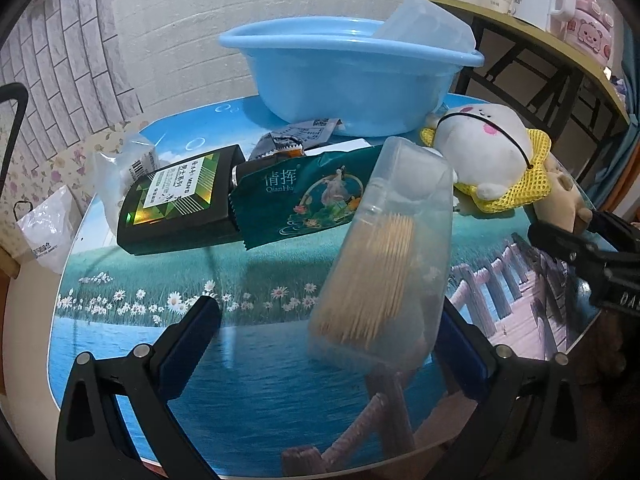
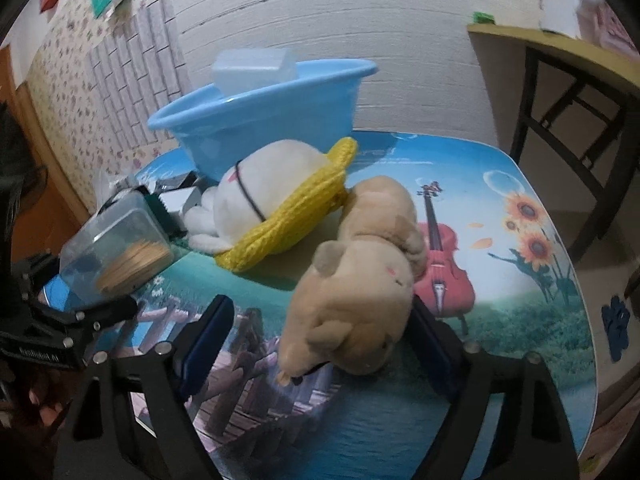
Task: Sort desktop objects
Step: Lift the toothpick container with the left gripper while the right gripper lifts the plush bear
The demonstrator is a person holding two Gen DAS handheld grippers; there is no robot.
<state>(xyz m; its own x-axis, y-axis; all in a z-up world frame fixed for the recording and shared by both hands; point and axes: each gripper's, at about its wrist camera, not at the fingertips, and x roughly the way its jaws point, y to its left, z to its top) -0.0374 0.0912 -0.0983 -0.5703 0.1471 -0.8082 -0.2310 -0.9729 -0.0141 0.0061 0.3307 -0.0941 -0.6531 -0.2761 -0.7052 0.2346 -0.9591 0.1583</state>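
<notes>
My right tool (image 2: 320, 332) stands wide around the tan plush (image 2: 360, 292): its head lies between the two pads, up against the right pad, with a clear gap to the left one, so I read no grip yet. The plush's long axis runs away from me toward the blue basin (image 2: 260, 108) at the far edge of the counter (image 2: 520, 320), and it lies just this side of the white plush with the yellow net (image 2: 280, 200), which rests against the basin. The tool points steeply down along that axis.

My left tool (image 1: 328, 332) is also spread, and the clear toothpick box (image 1: 384, 264) sits between its fingers, leaning toward the basin and touching the right finger only. Whether it is pinched I cannot tell.
</notes>
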